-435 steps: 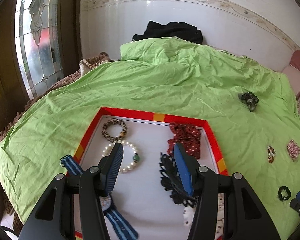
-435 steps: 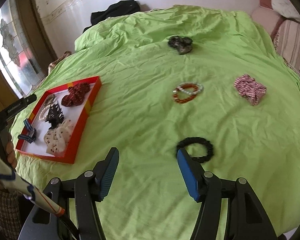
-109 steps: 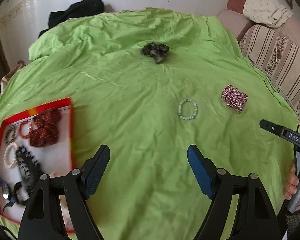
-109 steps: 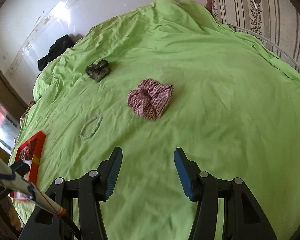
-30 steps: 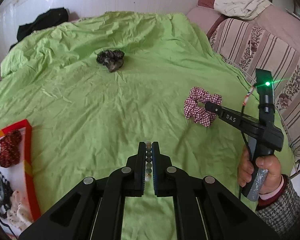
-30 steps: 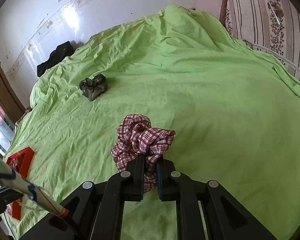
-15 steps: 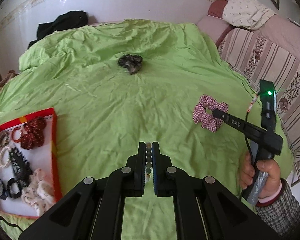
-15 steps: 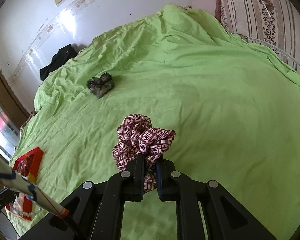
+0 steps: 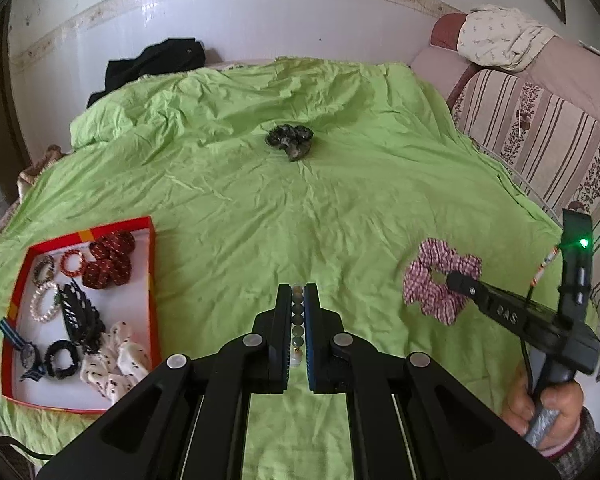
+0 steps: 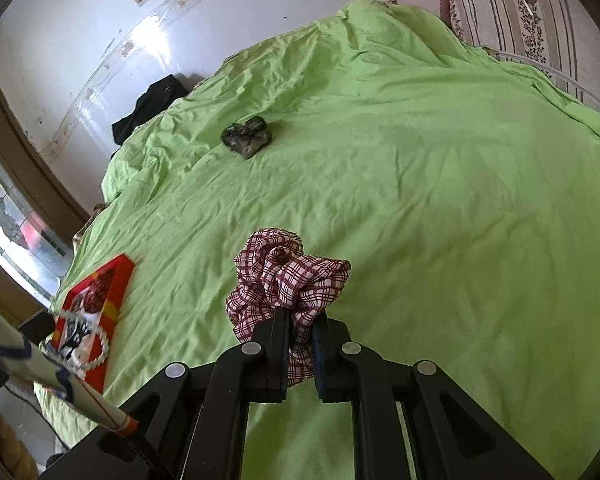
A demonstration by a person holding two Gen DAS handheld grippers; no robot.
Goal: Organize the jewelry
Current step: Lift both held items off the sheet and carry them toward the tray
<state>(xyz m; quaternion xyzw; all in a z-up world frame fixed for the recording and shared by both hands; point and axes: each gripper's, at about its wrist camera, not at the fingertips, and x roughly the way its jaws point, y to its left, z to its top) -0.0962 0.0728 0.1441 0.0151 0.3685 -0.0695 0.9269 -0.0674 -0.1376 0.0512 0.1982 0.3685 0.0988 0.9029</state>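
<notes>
Our left gripper (image 9: 298, 300) pinches a green bead bracelet (image 9: 297, 314) above the green bedsheet (image 9: 340, 208). Our right gripper (image 10: 300, 330) clamps a plaid scrunchie (image 10: 288, 276), right of the red tray (image 9: 150, 280).

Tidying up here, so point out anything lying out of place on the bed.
One dark scrunchie lies alone far up the green bedspread, away from the red tray that holds the other pieces. Nothing looks spilled or damaged.

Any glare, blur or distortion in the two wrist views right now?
Left wrist view: sharp; heavy fisheye bends the wall border, black vignette at the corners, mild sheen on the wall, a green LED flare on the right gripper. Right wrist view: blown-out glare on the wall, red tray and the left edge soft, plaid scrunchie crisp.
</notes>
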